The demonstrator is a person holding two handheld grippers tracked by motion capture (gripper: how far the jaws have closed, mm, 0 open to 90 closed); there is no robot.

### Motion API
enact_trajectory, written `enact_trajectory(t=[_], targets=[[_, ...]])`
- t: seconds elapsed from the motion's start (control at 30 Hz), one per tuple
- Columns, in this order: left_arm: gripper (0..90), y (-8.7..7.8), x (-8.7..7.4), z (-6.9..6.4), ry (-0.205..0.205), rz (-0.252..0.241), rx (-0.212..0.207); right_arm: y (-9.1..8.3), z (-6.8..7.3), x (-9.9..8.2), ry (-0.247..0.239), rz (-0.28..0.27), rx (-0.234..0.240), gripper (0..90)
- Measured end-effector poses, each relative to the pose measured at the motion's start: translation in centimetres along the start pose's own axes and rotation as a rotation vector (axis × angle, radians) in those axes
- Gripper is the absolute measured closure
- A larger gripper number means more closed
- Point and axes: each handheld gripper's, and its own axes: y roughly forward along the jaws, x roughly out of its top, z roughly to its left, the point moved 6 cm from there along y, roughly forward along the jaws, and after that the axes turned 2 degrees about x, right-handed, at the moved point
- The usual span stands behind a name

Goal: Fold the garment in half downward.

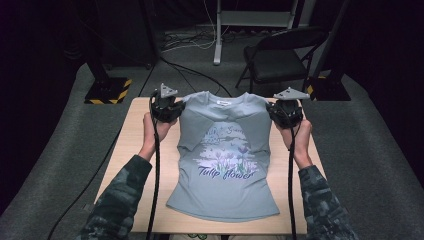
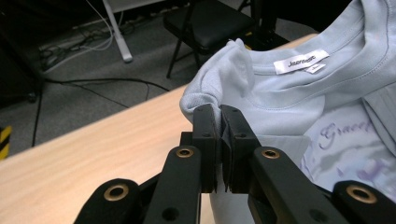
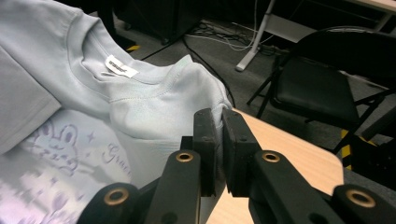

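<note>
I have each set of fingers pinched on one shoulder of the T-shirt (image 1: 225, 155), left gripper (image 2: 219, 135) and right gripper (image 3: 219, 135) level at the far edge, its length running back toward me along the surface (image 1: 135, 150).

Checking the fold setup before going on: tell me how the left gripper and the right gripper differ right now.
The left gripper pinches the T-shirt at the shoulder on the left of the high view; the right gripper pinches the opposite shoulder. The left gripper's grey plate tilts up to a point, while the right gripper's lies flatter. Both have their jaws shut on a bunch of the shirt's fabric near the collar, at the far end of the table.
</note>
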Motion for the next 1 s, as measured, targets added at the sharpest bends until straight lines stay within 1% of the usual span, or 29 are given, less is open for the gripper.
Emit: enact_trajectory(t=[0.07, 0.1, 0.13, 0.17, 0.23, 0.27, 0.33, 0.37, 0.4, 0.47, 0.63, 0.73, 0.87, 0.93, 0.97, 1.0], targets=[[84.8, -0.4, -0.9, -0.3, -0.007, 0.014, -0.02, -0.4, 0.5, -0.5, -0.01, 0.006, 0.01, 84.9], [84.8, -0.5, -1.3, -0.4, -0.004, 0.025, -0.027, -0.7, 0.9, -0.8, -0.014, 0.007, 0.018, 84.9], [84.8, -0.5, -1.3, -0.4, -0.004, 0.025, -0.027, -0.7, 0.9, -0.8, -0.014, 0.007, 0.018, 84.9], [84.8, -0.8, -1.8, -0.6, -0.002, 0.034, -0.04, -0.9, 1.1, -1.1, -0.02, 0.012, 0.022, 84.9], [84.7, -1.1, -2.6, -0.9, -0.009, 0.043, -0.058, -1.5, 1.8, -2.0, -0.033, 0.024, 0.033, 84.9], [84.7, -1.5, -3.3, -1.2, -0.012, 0.051, -0.076, -2.0, 2.2, -2.7, -0.039, 0.037, 0.04, 84.9], [84.7, -1.9, -4.0, -1.5, -0.01, 0.056, -0.087, -2.4, 2.7, -3.5, -0.045, 0.047, 0.047, 84.9], [84.7, -1.9, -4.0, -1.5, -0.01, 0.056, -0.087, -2.4, 2.7, -3.5, -0.045, 0.047, 0.047, 84.9], [84.7, -2.2, -4.5, -1.8, -0.01, 0.061, -0.097, -2.7, 2.9, -3.9, -0.048, 0.054, 0.051, 84.9], [84.6, -2.7, -5.2, -2.2, -0.001, 0.067, -0.112, -3.3, 3.4, -5.1, -0.058, 0.071, 0.059, 84.9], [84.5, -3.8, -6.9, -3.2, 0.011, 0.095, -0.15, -4.4, 4.3, -7.2, -0.057, 0.093, 0.082, 84.8], [84.4, -4.5, -8.2, -3.9, 0.013, 0.113, -0.178, -5.1, 5.0, -8.6, -0.067, 0.111, 0.096, 84.8], [84.2, -5.4, -10.2, -5.0, 0.017, 0.138, -0.217, -5.6, 6.1, -10.9, -0.072, 0.154, 0.123, 84.6], [84.0, -5.6, -11.3, -5.5, 0.028, 0.155, -0.222, -5.6, 6.6, -12.1, -0.08, 0.183, 0.131, 84.5], [84.0, -5.8, -11.9, -5.6, 0.019, 0.161, -0.233, -5.7, 6.8, -12.7, -0.08, 0.194, 0.134, 84.5], [83.9, -5.8, -12.4, -5.7, 0.021, 0.172, -0.237, -5.7, 6.9, -13.3, -0.072, 0.204, 0.142, 84.5]])
